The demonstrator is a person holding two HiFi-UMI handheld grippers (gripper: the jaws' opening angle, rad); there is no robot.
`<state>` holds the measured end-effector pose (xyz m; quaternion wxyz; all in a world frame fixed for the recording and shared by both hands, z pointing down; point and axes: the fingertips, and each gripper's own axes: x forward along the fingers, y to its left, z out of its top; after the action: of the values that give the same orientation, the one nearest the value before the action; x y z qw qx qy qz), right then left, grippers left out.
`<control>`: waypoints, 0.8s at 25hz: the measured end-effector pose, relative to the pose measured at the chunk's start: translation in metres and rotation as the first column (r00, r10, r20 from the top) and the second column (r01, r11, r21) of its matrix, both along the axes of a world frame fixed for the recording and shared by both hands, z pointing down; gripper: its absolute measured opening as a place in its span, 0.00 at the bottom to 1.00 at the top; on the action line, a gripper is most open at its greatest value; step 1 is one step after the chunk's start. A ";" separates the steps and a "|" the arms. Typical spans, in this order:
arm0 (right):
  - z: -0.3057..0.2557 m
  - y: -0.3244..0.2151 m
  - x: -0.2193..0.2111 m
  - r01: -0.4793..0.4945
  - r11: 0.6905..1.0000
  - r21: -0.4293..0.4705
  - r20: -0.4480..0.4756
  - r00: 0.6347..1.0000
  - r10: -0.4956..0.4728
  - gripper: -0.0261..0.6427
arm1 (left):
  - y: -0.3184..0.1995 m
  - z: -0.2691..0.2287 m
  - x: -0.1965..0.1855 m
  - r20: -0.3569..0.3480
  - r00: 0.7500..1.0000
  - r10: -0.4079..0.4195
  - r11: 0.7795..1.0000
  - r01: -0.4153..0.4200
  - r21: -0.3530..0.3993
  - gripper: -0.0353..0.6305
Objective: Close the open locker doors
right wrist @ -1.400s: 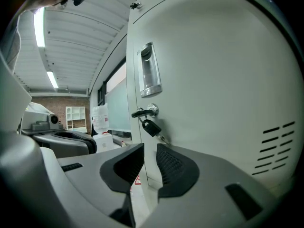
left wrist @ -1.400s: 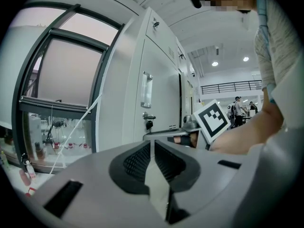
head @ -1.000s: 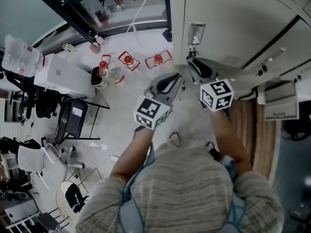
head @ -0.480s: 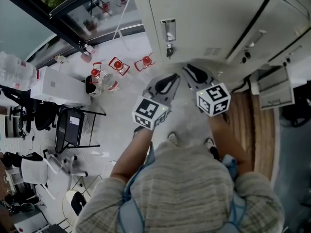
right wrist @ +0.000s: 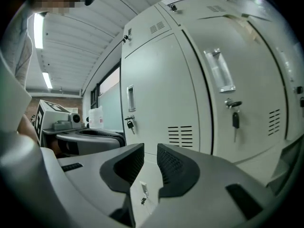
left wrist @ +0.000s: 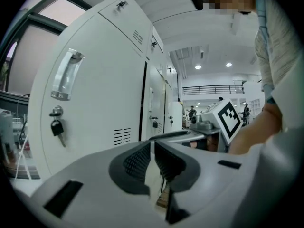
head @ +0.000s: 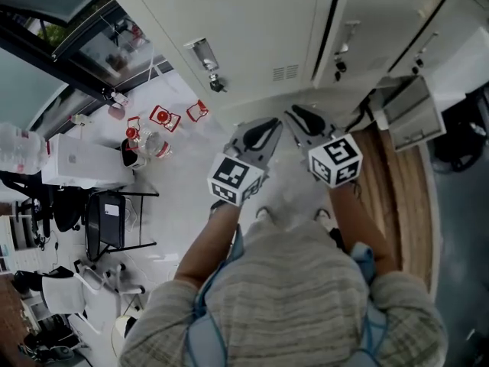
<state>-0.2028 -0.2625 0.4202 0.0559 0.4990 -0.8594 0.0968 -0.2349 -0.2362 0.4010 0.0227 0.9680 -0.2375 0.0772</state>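
Note:
A row of white locker doors [head: 252, 21] fills the top of the head view. The nearest door has a clear handle [left wrist: 66, 75] and a key [left wrist: 57, 126] hanging in its lock. At the right a grey door panel [head: 411, 113] stands out from the row. Both grippers are held side by side in front of the person's chest, short of the lockers and touching nothing. My left gripper [head: 269, 126] [left wrist: 153, 145] is shut, with only a thin slit between its pads. My right gripper [head: 296, 115] [right wrist: 150, 149] shows a narrow empty gap, and through it I see a lower locker's small handle [right wrist: 144, 189].
Red-capped bottles [head: 162, 117] stand on the pale floor at the left, near a white box [head: 76, 159] and a black folding chair [head: 114, 209]. A strip of wooden floor [head: 399, 182] runs along the lockers at the right. Glass window frames [head: 84, 29] close the upper left.
In the head view the lockers have slid left and now fill more of the top, and the floor bottles have drifted left. Both grippers keep their place before the body, with jaws unchanged.

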 end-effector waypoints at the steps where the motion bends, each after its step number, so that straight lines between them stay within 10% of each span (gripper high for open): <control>1: -0.002 0.005 0.010 -0.012 1.000 0.000 -0.001 1.000 0.012 0.14 | 0.004 -0.002 0.009 -0.004 1.000 0.014 1.000 -0.014 -0.001 0.07; 20: -0.058 0.121 0.220 -0.140 0.973 0.183 -0.036 0.988 0.149 0.14 | 0.114 -0.046 0.234 -0.139 0.932 0.335 0.942 -0.328 0.067 0.07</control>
<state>0.0173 -0.1413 0.3623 0.0247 0.5654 -0.8244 0.0099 -0.0012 -0.1218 0.3549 0.0065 0.9975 -0.0701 0.0028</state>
